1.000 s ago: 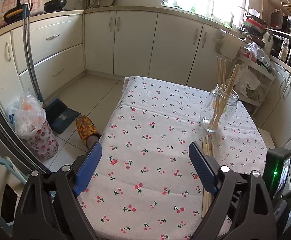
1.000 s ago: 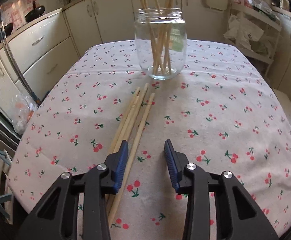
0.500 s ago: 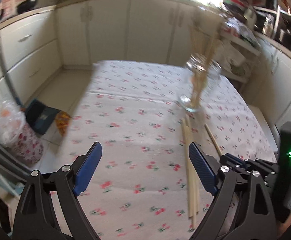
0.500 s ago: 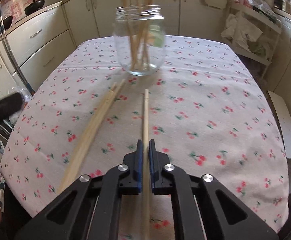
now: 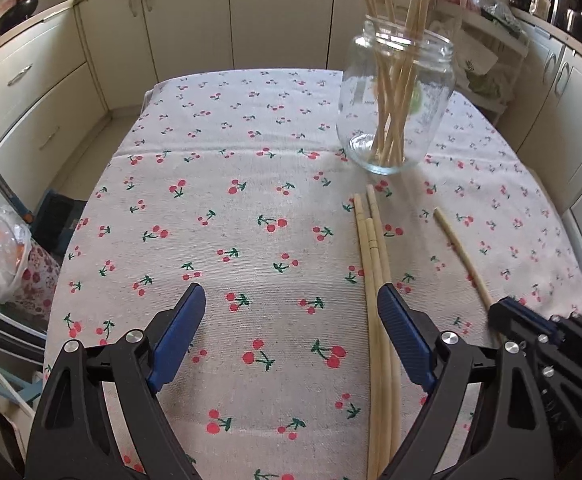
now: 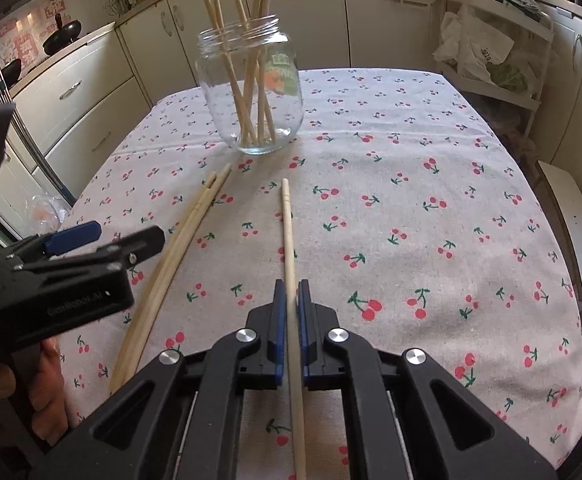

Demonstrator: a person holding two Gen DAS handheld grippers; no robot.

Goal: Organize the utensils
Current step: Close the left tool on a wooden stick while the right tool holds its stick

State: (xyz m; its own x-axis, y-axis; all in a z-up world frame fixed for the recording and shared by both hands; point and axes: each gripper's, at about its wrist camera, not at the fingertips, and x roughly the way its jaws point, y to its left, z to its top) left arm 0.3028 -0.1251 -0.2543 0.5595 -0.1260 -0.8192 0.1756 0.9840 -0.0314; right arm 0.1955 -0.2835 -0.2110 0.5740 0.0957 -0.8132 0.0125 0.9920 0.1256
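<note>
Right gripper point(image 6: 289, 312) clamped on one chopstick point(image 6: 287, 232); left gripper point(image 5: 291, 336) wide open with nothing between its pads.

The held chopstick runs lengthwise between the closed pads, its long axis in line with the fingers, its far tip pointing toward the jar point(image 6: 251, 92) and stopping short of it, just right of the jar's base; the jar stands upright on the cherry-print cloth point(image 6: 411, 184) with more chopsticks leaning inside; three loose chopsticks point(image 5: 375, 280) lie flat on the cloth on the near side of the jar, bundled side by side, their tips aimed at the jar and close to its base; the left gripper's right pad sits just beside this bundle.
</note>
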